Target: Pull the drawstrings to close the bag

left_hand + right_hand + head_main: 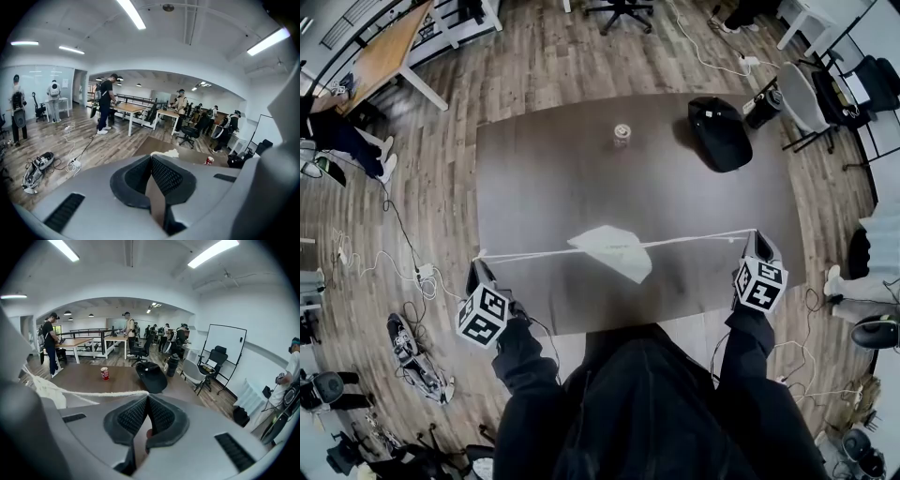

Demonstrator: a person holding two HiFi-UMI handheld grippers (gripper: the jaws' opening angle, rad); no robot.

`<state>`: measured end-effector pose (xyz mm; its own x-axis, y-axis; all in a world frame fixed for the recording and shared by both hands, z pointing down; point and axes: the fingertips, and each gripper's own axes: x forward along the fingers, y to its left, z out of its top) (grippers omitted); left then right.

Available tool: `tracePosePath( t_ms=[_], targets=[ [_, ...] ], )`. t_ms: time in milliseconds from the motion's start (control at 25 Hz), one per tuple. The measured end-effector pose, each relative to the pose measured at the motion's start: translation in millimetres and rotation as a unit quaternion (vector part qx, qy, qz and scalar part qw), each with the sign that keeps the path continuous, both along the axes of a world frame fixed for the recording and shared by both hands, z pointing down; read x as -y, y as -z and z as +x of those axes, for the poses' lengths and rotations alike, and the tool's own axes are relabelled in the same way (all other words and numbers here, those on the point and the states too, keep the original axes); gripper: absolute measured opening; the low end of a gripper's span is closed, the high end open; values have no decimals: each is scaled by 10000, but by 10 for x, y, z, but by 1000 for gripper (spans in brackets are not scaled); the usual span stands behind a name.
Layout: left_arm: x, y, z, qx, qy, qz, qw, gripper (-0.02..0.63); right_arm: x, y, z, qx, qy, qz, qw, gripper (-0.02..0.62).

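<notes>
White cloth bag [614, 248] lies on the dark table [562, 178], a little below the middle of the head view. Its mouth end points to upper left and its body trails to lower right.

Two strings run out from the bag, both drawn taut and nearly level across the frame. The left string [525, 253] runs to the table's left edge. The right string [703, 236] runs to the right edge.

Left gripper [478, 262]: at lower left of the head view, tips at the table's left edge, where the left string ends. Its own view shows the left gripper [151, 158] with jaws together at the tips and the bag [171, 153] just beyond them. The string itself is not distinct there. Judged clamped on the left string.

Right gripper [757, 236]: at right of the head view, tips at the end of the right string. Its own view shows the right gripper [146, 397] with pads pressed together, and the right string [108, 393] leaves the tips leftward to the bag [47, 390]. Clamped on the right string.

Other items: a can [622, 134] stands upright at upper centre of the table, well apart from the bag. A black pack [719, 133] lies at the table's upper right.
</notes>
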<state>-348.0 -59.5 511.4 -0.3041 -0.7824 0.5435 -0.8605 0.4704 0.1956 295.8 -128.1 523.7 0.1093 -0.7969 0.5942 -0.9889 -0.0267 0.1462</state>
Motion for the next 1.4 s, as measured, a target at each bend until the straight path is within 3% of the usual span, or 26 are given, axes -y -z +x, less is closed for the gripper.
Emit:
tracePosePath(
  t_ms=[320,600,920,1080,1400],
  targets=[
    [329,-266,706,-172,-1053,-119,9942,34,101,-90,-601,276,738,37,9969,23],
    [486,-617,1550,-296,-2143,-462,9752,34,97,-308,-1591,595,1890,-67,9801,23],
    [430,-1020,1994,-436,-2589,-928,9604,34,-22,-663,-2428,1082,2783,-442,9534,23],
    [403,-1235,2092,-482,-2763,-1117,9533,34,-121,-863,-2669,1371,3031,-674,9406,23],
    [301,-1671,2265,-570,-3072,-1589,9366,34,-425,-1522,-2929,1694,3259,-1607,9161,23]
  ],
)
